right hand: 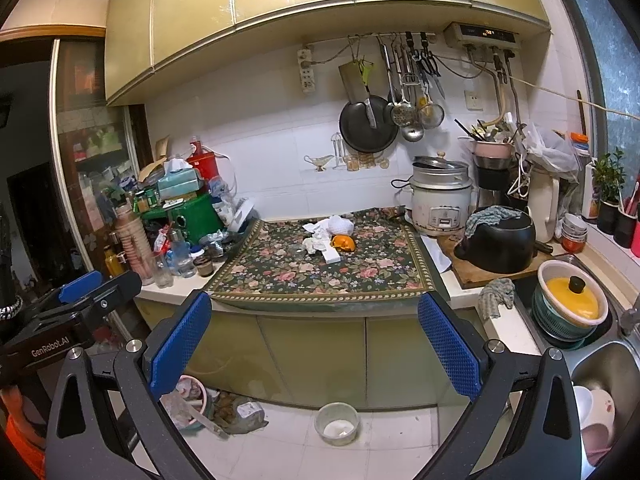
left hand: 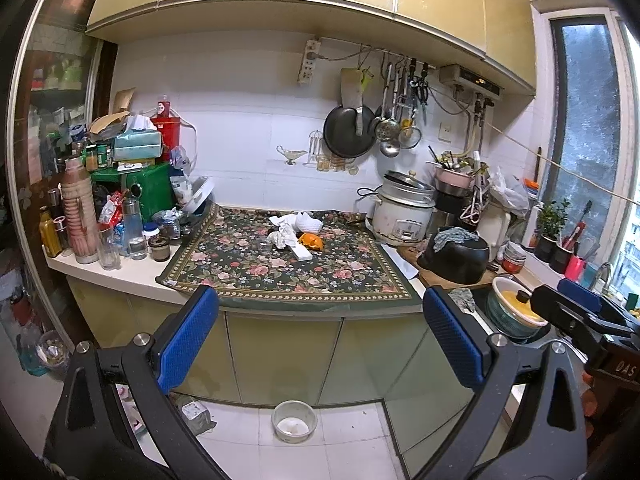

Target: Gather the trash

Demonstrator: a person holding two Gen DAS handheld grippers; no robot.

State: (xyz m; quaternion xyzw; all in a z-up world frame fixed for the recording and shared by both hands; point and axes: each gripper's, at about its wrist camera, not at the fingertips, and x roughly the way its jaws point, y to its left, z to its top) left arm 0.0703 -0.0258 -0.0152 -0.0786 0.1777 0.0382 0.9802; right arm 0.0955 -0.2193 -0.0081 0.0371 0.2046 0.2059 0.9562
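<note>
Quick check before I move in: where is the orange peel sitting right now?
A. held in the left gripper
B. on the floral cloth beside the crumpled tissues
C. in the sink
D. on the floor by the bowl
B: the orange peel lies on the floral cloth right beside the crumpled tissues; both the left gripper and right gripper are open and empty.

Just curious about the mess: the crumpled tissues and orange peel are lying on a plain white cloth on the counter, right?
Not quite: the crumpled tissues and orange peel lie on a dark floral cloth, not a plain white one. Both wrist views show it.
</note>
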